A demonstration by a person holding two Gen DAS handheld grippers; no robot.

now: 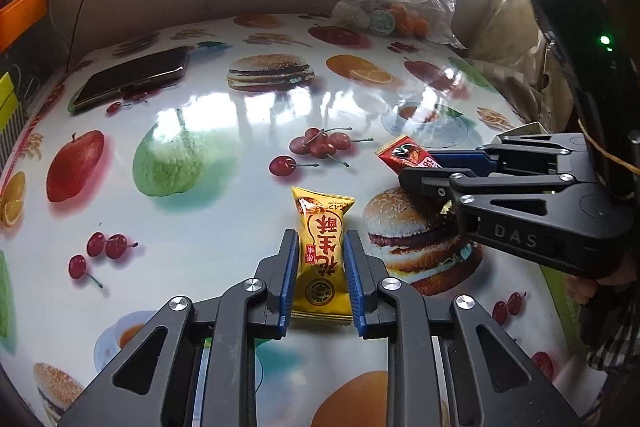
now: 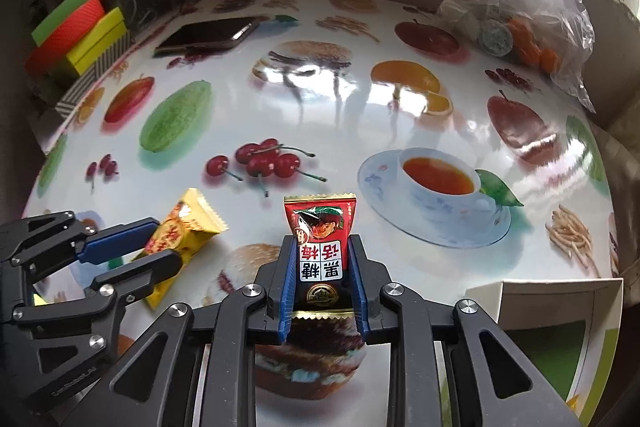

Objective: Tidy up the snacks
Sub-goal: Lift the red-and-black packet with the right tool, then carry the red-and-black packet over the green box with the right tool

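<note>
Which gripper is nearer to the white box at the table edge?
Right. The right gripper, holding the red snack, sits just left of the white box; the left gripper with the yellow snack lies farther left.

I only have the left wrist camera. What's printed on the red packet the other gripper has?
Observer: The red packet shows a cartoon face above white squares with Chinese characters, held between the right gripper's fingers.
Operator: Anywhere nearby to put it?
Observer: An open white box with a green inside sits at the table's near right edge.
Operator: What's far left, beyond the phone?
Observer: Stacked green, red and yellow boxes.
</note>
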